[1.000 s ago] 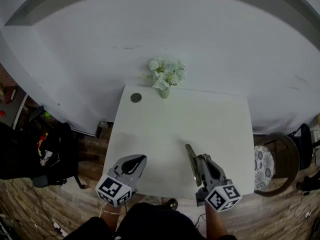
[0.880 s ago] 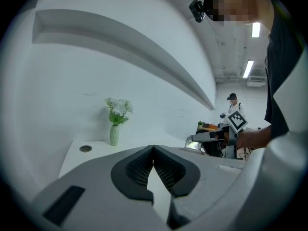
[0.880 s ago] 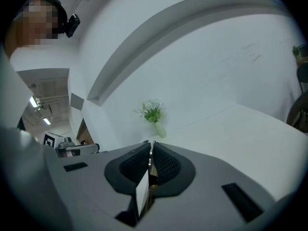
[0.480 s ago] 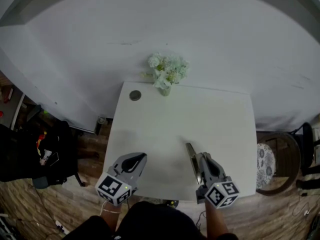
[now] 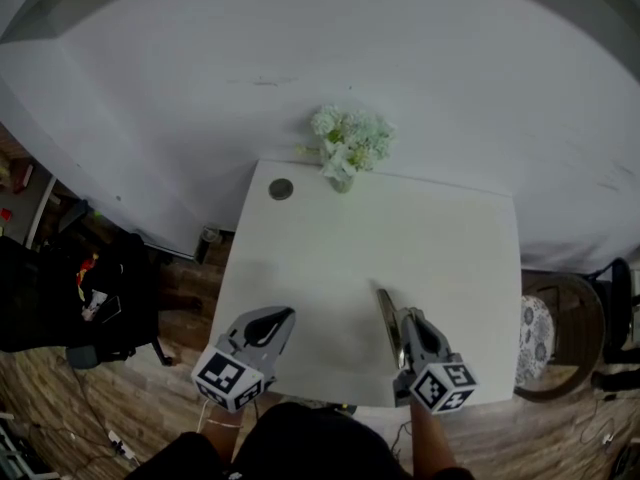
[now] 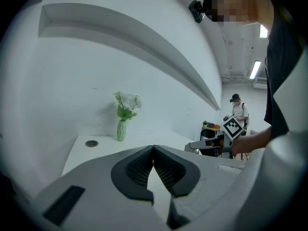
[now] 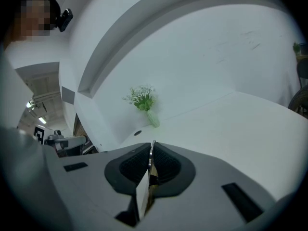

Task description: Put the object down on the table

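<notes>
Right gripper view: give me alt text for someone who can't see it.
The right gripper is shut on a thin flat object, edge-on, over a white table. A vase of flowers stands at its far edge by a white wall.

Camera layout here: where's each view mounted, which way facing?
Head view: on the person's head, steeply down at the table; left gripper and right gripper show.
Left gripper view: rides the left gripper, looks along its shut jaws.
Right gripper view: rides the right gripper; its jaws clamp a thin flat object.
Shared: both gripper views face the flower vase.
</notes>
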A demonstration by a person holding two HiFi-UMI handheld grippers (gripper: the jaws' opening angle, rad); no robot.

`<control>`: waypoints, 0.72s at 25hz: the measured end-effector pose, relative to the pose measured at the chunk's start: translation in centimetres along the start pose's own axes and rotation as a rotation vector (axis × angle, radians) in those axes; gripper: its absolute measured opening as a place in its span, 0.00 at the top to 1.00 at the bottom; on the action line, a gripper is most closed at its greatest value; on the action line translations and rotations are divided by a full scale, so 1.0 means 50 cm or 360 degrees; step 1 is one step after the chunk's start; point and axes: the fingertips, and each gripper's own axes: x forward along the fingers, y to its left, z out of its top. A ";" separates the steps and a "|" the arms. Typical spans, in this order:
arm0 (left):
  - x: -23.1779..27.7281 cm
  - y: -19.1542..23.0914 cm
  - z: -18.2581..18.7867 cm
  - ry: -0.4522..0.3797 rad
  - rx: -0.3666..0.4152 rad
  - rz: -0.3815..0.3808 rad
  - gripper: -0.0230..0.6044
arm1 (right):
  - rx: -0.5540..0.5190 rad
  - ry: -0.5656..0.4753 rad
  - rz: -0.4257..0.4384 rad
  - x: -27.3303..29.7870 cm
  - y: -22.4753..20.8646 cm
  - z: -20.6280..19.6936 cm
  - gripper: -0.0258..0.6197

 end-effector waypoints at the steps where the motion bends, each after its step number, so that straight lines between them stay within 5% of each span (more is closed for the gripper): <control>1: -0.001 0.001 0.000 0.0002 0.0006 0.0004 0.97 | 0.0001 0.0009 -0.0004 0.003 -0.003 -0.004 0.93; 18: -0.028 0.025 -0.007 0.0011 -0.0011 0.0085 0.97 | 0.0024 0.0107 -0.0035 0.040 -0.026 -0.050 0.93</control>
